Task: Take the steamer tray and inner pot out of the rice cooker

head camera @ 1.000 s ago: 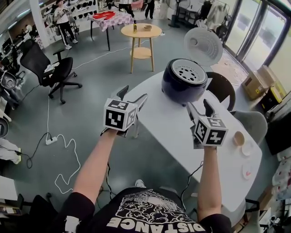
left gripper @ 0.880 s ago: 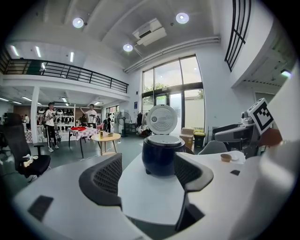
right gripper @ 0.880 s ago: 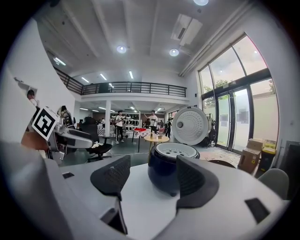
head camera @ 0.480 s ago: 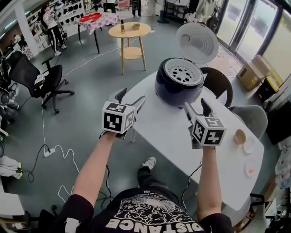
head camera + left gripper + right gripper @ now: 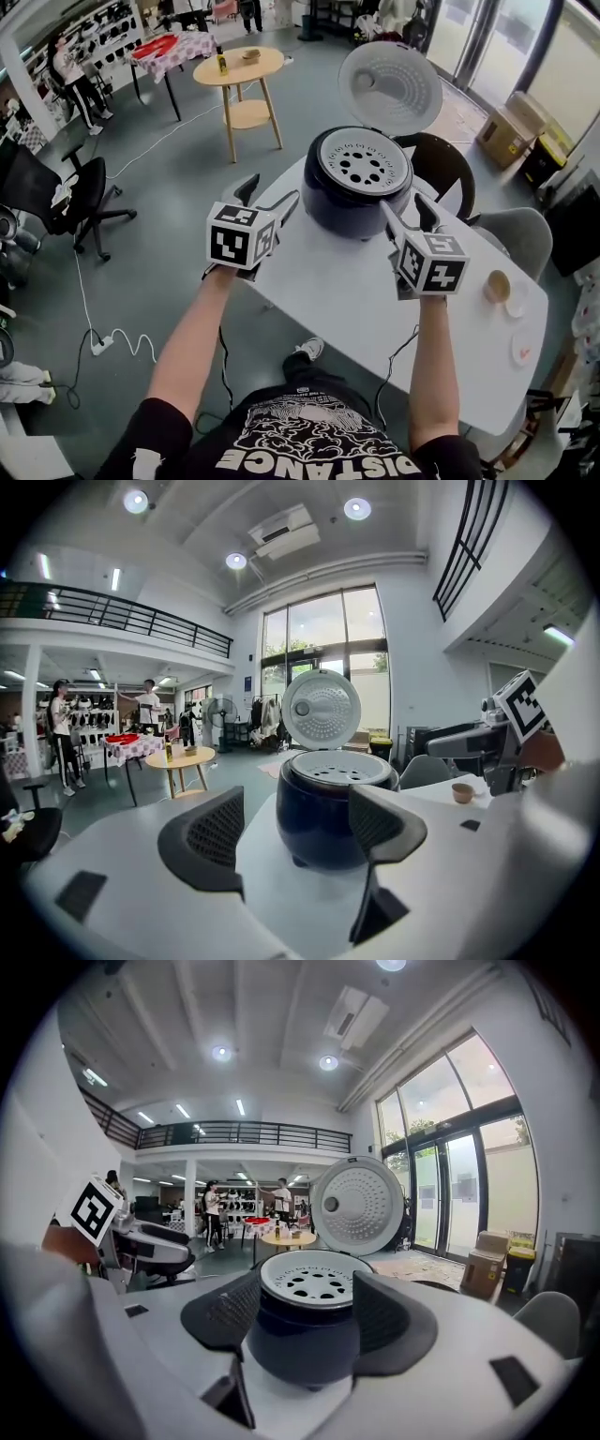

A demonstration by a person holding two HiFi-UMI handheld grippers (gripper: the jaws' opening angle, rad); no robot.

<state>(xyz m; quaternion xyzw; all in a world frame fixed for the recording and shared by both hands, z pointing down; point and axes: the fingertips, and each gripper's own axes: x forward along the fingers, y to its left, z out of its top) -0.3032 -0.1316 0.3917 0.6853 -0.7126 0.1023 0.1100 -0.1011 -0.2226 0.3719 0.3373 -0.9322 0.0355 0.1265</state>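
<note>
Head view shows the left gripper (image 5: 272, 194), jaws apart and empty; the rice cooker (image 5: 342, 211) on the desk (image 5: 347, 291) stands ahead, to its right, with the steamer tray (image 5: 359, 161) in its open top. The right gripper (image 5: 403, 204), also apart and empty, has it ahead-left and seems slightly nearer.

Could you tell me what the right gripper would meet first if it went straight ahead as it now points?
Probably the dark body of the rice cooker, which sits centred ahead of the open right gripper; how far off is unclear.
</note>
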